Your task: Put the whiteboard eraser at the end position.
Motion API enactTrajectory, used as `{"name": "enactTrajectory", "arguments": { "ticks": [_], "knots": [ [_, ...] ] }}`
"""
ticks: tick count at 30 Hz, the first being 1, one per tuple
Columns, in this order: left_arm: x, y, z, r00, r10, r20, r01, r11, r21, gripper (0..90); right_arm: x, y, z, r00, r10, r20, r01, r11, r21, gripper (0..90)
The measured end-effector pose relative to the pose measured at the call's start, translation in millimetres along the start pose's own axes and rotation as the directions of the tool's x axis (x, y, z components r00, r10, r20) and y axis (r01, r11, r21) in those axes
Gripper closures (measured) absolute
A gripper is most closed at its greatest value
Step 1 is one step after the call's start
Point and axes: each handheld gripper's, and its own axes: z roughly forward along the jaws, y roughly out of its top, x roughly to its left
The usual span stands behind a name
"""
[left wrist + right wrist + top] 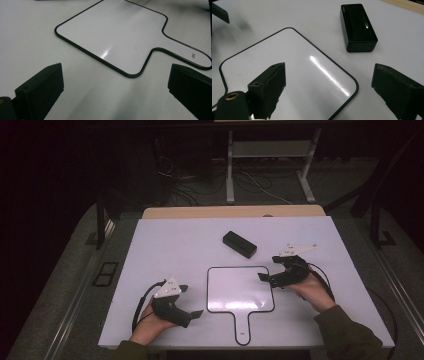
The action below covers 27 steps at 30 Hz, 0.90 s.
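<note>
A paddle-shaped whiteboard (pixel 240 290) with a black rim and a short handle lies flat on the white table top (pixel 170 245). A black rectangular block (pixel 239 244) rests just beyond it. My left gripper (pixel 190 301) sits left of the whiteboard, open, with nothing between its jaws. From the left gripper view (pixel 115 87) the whiteboard (pixel 112 32) lies ahead, apart from the jaws. My right gripper (pixel 270 268) hovers at the board's far right corner, open and empty. In the right gripper view (pixel 332 87) that whiteboard corner (pixel 287 72) lies below the jaws and the block (pixel 358 27) is ahead.
A wooden strip (pixel 232 212) runs along the table's far edge. Beyond it, on the dark floor, stand a white metal frame (pixel 230 170) and loose cables (pixel 175 177). The left gripper's jaw tip (pixel 220 12) shows at the top left of the right gripper view.
</note>
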Motion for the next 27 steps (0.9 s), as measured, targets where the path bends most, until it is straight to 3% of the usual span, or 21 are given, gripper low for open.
{"name": "enactTrajectory", "arguments": {
  "ticks": [21, 27],
  "knots": [
    [-0.9, 0.2, -1.1, 1.0000, 0.002, 0.002, -0.002, 1.0000, -0.002, 0.0, 11.3, -43.9, -35.0, 0.9978, 0.062, -0.025, -0.064, 0.993, -0.102, 10.8],
    [-0.9, 0.2, -1.2, 1.0000, 0.001, 0.002, -0.001, 1.0000, -0.001, 0.0, 14.0, -56.2, -42.0, 0.9967, 0.074, -0.032, -0.077, 0.993, -0.094, 10.8]
  ]
}}
